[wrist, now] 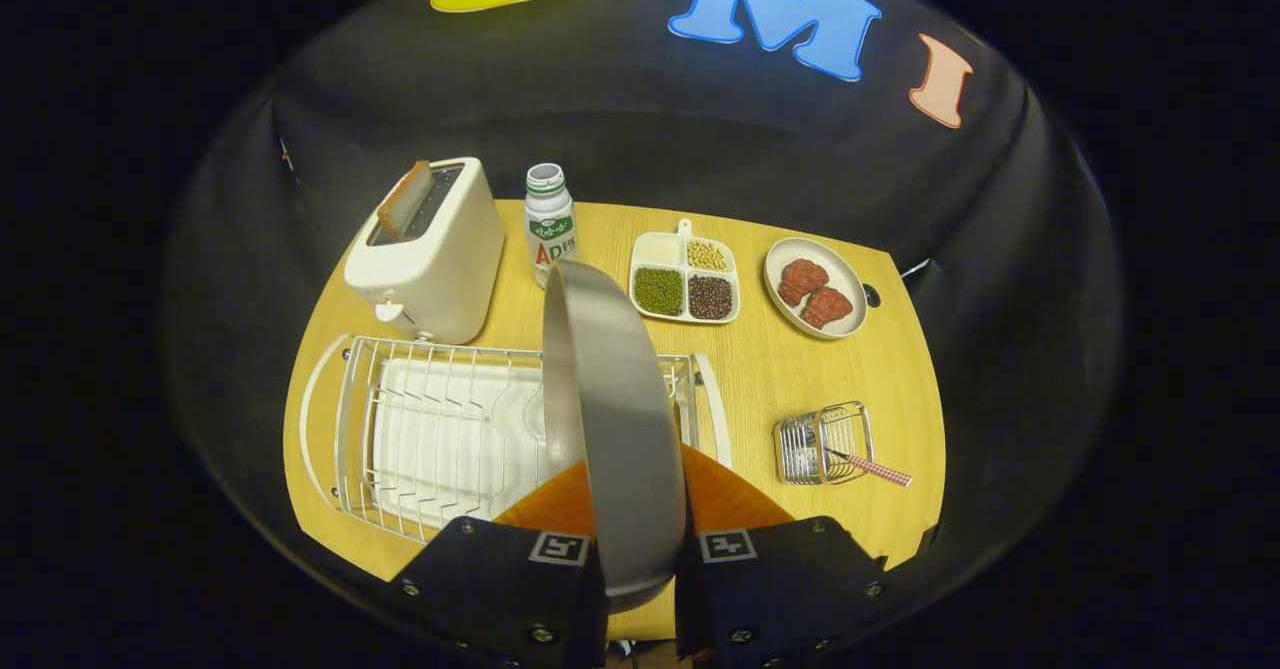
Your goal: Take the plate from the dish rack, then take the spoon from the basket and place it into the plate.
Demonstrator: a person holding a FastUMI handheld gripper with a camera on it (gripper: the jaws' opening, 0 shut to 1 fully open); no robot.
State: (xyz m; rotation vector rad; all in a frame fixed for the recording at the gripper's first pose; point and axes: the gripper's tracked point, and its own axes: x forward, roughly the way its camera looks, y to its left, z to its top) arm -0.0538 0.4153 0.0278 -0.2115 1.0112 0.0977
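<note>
A grey plate stands on edge between my two fingers, with my gripper shut on its lower rim. It is held up above the right end of the wire dish rack, which has a white drip tray under it. To the right of the rack, on the wooden table, a small wire basket holds a spoon with a red checked handle that sticks out to the right.
Beyond the rack stand a white toaster with a slice in it and a small white bottle. Farther right are a divided dish of beans and an oval plate with two brown pieces. Bare table lies between rack and basket.
</note>
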